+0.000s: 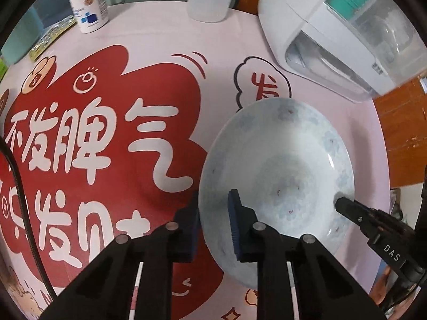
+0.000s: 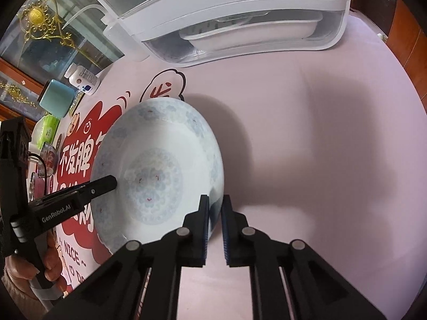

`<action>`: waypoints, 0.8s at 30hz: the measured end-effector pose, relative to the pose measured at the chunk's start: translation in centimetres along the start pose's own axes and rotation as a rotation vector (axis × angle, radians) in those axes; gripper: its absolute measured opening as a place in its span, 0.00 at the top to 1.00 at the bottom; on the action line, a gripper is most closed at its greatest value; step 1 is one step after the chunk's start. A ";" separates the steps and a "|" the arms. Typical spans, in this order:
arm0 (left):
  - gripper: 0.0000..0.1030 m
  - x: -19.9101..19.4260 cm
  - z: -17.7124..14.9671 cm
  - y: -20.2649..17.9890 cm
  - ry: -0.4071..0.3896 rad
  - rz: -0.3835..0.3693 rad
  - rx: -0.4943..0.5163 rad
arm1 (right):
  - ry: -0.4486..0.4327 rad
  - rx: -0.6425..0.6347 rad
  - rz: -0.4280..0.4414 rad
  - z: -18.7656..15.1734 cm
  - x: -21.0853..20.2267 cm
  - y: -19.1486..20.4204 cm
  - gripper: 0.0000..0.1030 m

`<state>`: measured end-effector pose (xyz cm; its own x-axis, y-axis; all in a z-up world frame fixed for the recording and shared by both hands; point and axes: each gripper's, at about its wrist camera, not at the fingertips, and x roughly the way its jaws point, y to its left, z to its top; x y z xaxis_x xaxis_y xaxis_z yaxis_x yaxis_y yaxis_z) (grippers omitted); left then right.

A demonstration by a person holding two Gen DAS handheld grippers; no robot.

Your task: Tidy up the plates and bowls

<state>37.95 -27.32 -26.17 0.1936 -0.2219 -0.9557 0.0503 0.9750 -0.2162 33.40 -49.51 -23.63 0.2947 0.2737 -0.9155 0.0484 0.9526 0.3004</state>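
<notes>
On the pink tablecloth (image 2: 307, 138), toward the table's right edge and in front of the white appliance (image 2: 240, 16) at the back, sits a pale blue-patterned plate (image 2: 157, 176), tilted slightly rather than lying flat, as far as the fisheye lets one judge. Both tools are at its rim, from opposite sides. The left gripper (image 1: 213, 229) straddles the plate's left edge, one pad (image 1: 234, 224) over the inside face and the other beneath or outside the rim; its jaws stand somewhat apart, and whether they actually press the china cannot be told. The right gripper (image 2: 214, 229) has its two pads close together across the plate's right rim, with only the rim's thickness between them (it reads as a pinch on the plate). The plate therefore lies between the two tools, its wide face spanning the gap, neither hand nearer than the other. Any lift or carry probably depends on both rims rising together, so the plate stays level. A white pill bottle (image 1: 89, 4) stands at the table's far left corner, well apart.
</notes>
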 end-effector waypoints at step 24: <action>0.88 -2.0 -6.8 2.7 0.076 -0.186 0.027 | -0.002 -0.056 0.005 -5.4 -2.0 0.1 0.92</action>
<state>31.05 -24.22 -26.18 0.1038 -0.3965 -0.9122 0.1051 0.9163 -0.3864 27.67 -49.21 -23.16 0.2971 0.2779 -0.9135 -0.0064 0.9573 0.2891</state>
